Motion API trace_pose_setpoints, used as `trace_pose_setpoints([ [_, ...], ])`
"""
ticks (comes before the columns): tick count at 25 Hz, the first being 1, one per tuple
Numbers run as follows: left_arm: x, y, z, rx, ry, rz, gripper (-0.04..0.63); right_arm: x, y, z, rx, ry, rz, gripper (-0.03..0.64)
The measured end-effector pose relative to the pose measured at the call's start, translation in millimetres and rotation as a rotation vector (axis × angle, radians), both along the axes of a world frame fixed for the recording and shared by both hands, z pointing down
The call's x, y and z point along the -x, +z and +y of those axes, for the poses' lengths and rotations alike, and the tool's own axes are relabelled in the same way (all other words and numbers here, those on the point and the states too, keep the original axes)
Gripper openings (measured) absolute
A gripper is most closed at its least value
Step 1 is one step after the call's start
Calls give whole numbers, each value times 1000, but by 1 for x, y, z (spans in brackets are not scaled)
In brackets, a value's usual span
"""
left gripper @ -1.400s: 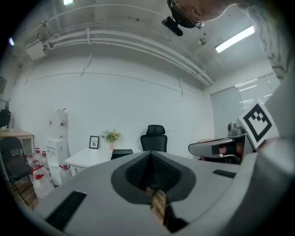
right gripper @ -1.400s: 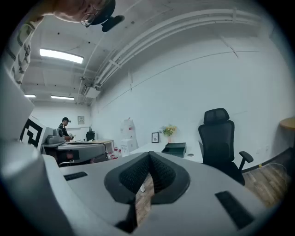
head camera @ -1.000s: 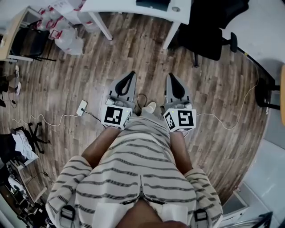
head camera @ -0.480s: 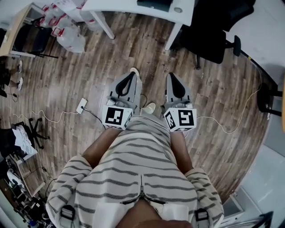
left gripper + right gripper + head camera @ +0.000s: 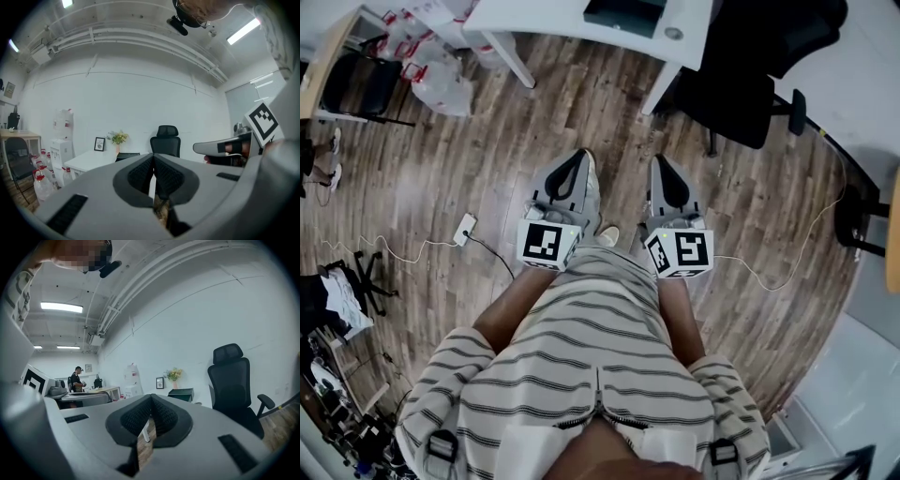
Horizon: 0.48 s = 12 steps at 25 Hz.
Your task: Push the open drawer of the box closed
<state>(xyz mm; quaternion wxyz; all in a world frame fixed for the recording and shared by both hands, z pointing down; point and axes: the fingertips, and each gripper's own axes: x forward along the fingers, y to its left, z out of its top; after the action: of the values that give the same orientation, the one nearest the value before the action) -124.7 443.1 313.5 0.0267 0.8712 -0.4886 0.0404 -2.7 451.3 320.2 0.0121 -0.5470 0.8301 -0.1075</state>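
Note:
A dark green box [image 5: 623, 14] sits on a white table [image 5: 553, 23] at the top of the head view, some way ahead across the wooden floor. Its drawer is too small to make out. The box [image 5: 127, 154] also shows far off beyond the left jaws, and beside a flower pot as the box [image 5: 182, 393] in the right gripper view. My left gripper [image 5: 578, 155] is held at waist height, shut and empty. My right gripper [image 5: 661, 159] is level beside it; its jaws are just starting to open, the tips still look together, nothing between them.
A black office chair [image 5: 731, 84] stands right of the table. Water bottles [image 5: 431, 56] cluster at the left by another chair. Cables [image 5: 412, 248] and a power strip [image 5: 462, 228] lie on the floor. A person [image 5: 76, 378] stands at a far desk.
The table, box and chair have slid down in the head view as I walk toward them. One foot has stepped forward. Both grippers keep their place in front of me.

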Motion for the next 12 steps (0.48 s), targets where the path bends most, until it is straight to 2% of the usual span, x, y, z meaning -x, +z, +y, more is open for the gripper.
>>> trace_pose_setpoints([
  [6,-7,9,-59,15,-4,-3,2,-2,9,-57,16,-18,-7,9],
  [12,-12,2,-144,20,3,10,2,-9,3,-138,25,0,-13,9],
])
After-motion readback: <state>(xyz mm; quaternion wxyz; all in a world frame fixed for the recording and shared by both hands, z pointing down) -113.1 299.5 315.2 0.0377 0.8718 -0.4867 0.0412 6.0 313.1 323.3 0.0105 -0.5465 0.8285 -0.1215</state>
